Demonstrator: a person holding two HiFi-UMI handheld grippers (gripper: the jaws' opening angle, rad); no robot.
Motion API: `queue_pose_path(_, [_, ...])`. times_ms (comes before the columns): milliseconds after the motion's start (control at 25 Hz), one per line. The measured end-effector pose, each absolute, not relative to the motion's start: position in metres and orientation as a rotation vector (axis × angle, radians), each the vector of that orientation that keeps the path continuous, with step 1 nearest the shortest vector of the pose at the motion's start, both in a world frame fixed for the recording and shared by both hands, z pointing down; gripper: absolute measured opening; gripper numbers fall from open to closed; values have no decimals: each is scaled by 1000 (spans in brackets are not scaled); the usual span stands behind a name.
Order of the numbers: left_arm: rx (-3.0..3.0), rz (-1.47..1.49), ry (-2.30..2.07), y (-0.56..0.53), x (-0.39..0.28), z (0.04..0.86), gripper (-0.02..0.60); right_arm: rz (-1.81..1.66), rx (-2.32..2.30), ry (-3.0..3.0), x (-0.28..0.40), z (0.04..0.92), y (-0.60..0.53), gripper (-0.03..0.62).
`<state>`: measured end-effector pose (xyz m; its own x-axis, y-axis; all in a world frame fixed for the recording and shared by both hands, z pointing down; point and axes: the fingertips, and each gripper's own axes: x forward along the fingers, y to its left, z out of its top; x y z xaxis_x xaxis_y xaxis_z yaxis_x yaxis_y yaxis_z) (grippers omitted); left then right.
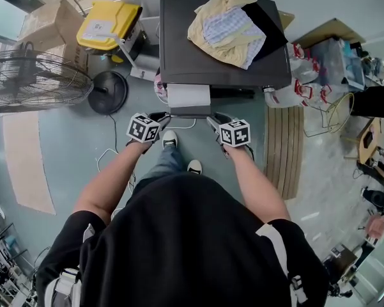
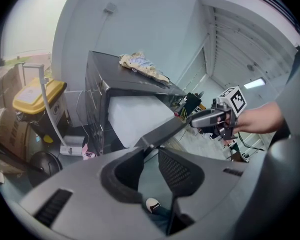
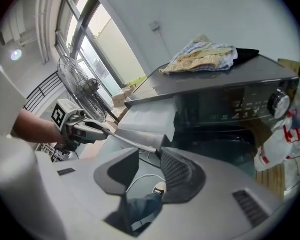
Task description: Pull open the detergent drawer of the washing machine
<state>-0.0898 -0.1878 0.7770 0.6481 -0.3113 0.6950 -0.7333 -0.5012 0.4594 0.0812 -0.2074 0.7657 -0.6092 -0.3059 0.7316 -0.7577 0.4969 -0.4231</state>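
Note:
The dark grey washing machine stands ahead with a heap of clothes on its lid. Its pale detergent drawer juts out of the front. The drawer's dark front strip runs across between my two grippers. My left gripper is shut on the strip's left end, and my right gripper is shut on its right end. From the head view, the left gripper and the right gripper sit side by side at the drawer's front edge.
A floor fan and a yellow bin stand to the left of the machine. White plastic bags and a slatted wooden mat lie to its right. A white cable trails on the floor near the person's shoes.

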Motion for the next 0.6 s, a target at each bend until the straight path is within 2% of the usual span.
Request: queue_pose_path(600, [2076,720,-781,-149,-83,781,98,1038,836,-2157,86,766,-167,138])
